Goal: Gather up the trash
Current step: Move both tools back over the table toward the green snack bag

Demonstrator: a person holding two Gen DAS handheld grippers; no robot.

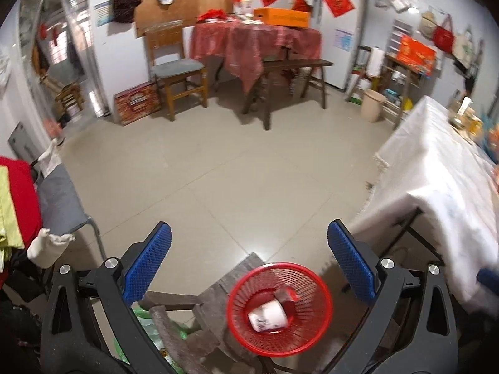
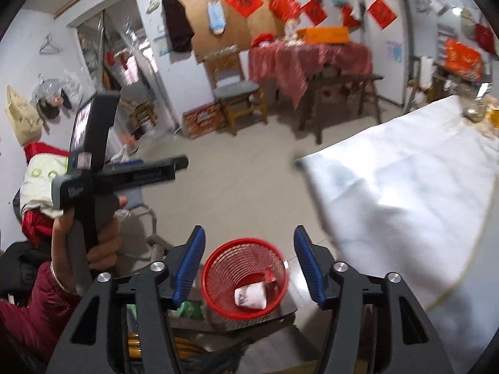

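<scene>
trash — a white paper cup (image 2: pixel 252 296) and a small dark scrap (image 1: pixel 286 296) — lies inside the red mesh basket (image 2: pixel 218 268), which sits on a worn wooden stool (image 1: pixel 218 290) beside the white-covered worktop (image 2: pixel 405 193). both the left hand-held gripper (image 1: pixel 249 268) and the right hand-held gripper (image 2: pixel 249 265) hang above it, released and empty.

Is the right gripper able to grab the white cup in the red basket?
Probably yes. The right gripper is open and empty, right above the red basket, whose top is open. The white cup lies uncovered inside, beside a small red scrap.
</scene>
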